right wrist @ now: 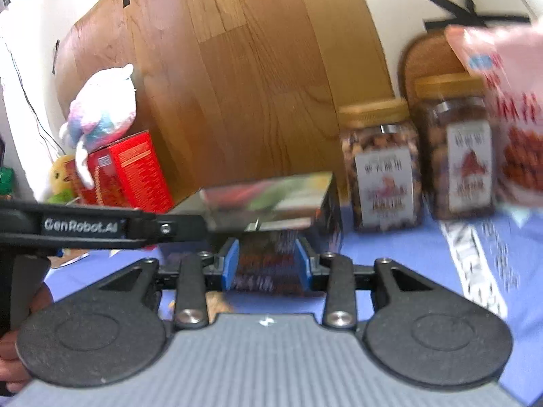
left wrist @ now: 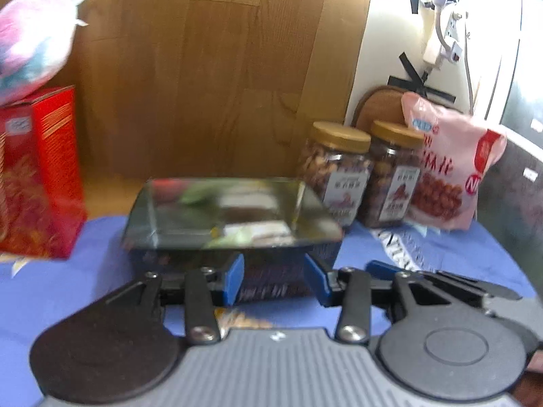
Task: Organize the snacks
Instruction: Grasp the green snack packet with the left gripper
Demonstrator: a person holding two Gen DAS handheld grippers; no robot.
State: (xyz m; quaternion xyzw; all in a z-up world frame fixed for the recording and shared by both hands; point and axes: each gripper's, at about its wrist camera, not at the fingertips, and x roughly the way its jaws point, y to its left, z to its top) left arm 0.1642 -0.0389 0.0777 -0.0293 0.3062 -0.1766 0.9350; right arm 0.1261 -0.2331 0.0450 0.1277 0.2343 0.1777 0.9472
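Observation:
A dark snack box with a shiny reflective top (left wrist: 230, 217) sits on the blue cloth, also in the right wrist view (right wrist: 271, 200). My left gripper (left wrist: 276, 279) has its blue pads on either side of the box's near end. My right gripper (right wrist: 266, 264) grips the same box's near face, to the right of the left one. Two nut jars with gold lids (left wrist: 334, 169) (left wrist: 393, 173) stand behind right, beside a pink snack bag (left wrist: 451, 166). A red snack box (left wrist: 40, 176) stands left.
A pastel plush toy (left wrist: 34, 40) lies on the red box. A wooden panel (left wrist: 210, 68) backs the table. A round wooden board (left wrist: 376, 105) leans behind the jars. The left gripper's body (right wrist: 85, 225) crosses the right view. The blue cloth (left wrist: 68, 288) covers the table.

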